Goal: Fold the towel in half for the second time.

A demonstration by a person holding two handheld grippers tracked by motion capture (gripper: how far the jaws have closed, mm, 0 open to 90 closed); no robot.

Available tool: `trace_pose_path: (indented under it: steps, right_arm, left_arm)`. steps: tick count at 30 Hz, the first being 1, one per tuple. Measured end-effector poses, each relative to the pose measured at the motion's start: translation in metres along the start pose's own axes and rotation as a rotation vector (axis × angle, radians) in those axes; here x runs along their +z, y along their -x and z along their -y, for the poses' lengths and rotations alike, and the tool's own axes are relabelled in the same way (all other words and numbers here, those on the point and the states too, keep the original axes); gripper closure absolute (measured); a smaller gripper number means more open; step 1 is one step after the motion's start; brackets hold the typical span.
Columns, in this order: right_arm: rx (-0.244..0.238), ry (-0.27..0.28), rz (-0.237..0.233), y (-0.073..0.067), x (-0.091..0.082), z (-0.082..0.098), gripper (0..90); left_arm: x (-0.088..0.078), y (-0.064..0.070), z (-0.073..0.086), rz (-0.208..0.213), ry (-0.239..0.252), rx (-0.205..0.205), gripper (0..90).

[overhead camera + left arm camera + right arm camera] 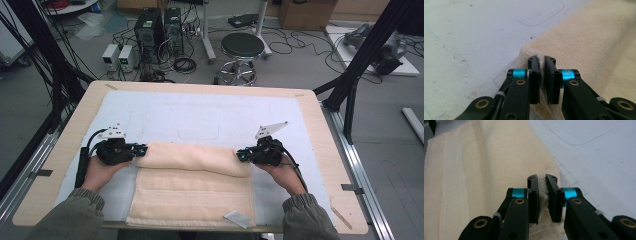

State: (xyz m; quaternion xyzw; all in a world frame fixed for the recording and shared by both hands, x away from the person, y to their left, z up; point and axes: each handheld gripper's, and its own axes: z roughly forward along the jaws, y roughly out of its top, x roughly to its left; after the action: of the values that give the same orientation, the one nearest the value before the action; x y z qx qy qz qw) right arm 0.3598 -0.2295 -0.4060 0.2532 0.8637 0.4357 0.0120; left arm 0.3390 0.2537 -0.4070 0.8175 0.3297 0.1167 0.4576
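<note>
In the high view, two sleeved forearms are entering from the bottom edge, each hand holding one black gripper. One cream terry towel point(192, 187) is lying on a pale mat point(210, 117) covering a wooden table point(60, 150), its far part folded into a soft thick roll. The left gripper point(142, 149) and right gripper point(241, 154) are pinching opposite ends of that roll. In the left gripper view, two flat black jaws are clamping a fluffy towel corner point(542, 72), almost closed. In the right gripper view, two jaws are squeezing bunched pile point(543, 188) likewise.
</note>
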Motion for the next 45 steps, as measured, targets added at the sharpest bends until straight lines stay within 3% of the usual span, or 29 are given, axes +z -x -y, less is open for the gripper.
trace_pose_path:
  steps: [5,10,14,23,26,29,34,39,45]
  right_arm:
    - [-0.039,0.041,0.000,-0.013,-0.013,-0.003,82.2]
    - [-0.090,0.071,-0.004,-0.034,-0.031,-0.003,82.6]
    - [-0.134,0.098,-0.005,-0.055,-0.045,0.002,82.9]
    - [-0.184,0.131,-0.035,-0.094,-0.063,0.025,82.6]
    - [-0.188,0.143,-0.068,-0.105,-0.067,0.033,72.6]
    - [-0.176,0.145,-0.056,-0.106,-0.067,0.036,67.6]
    - [-0.167,0.101,-0.045,-0.101,-0.051,0.042,61.6]
    - [-0.147,0.057,-0.083,-0.097,-0.030,0.050,58.3]
    - [-0.185,0.019,-0.148,-0.107,-0.021,0.054,51.8]
  left_arm:
    - [-0.023,0.016,0.002,-0.007,0.082,0.031,84.1]
    - [-0.044,0.039,0.011,-0.016,0.117,0.089,84.6]
    - [-0.059,0.055,0.018,-0.021,0.158,0.108,84.7]
    - [-0.086,0.086,0.046,0.020,0.141,0.167,83.9]
    - [-0.093,0.092,0.053,0.032,0.135,0.172,67.5]
    - [-0.091,0.092,0.053,0.032,0.127,0.161,60.4]
    - [-0.073,0.092,0.053,0.079,0.085,0.154,57.3]
    - [-0.054,0.098,0.053,0.141,0.019,0.174,56.1]
    - [-0.046,0.106,0.057,0.201,-0.031,0.207,53.4]
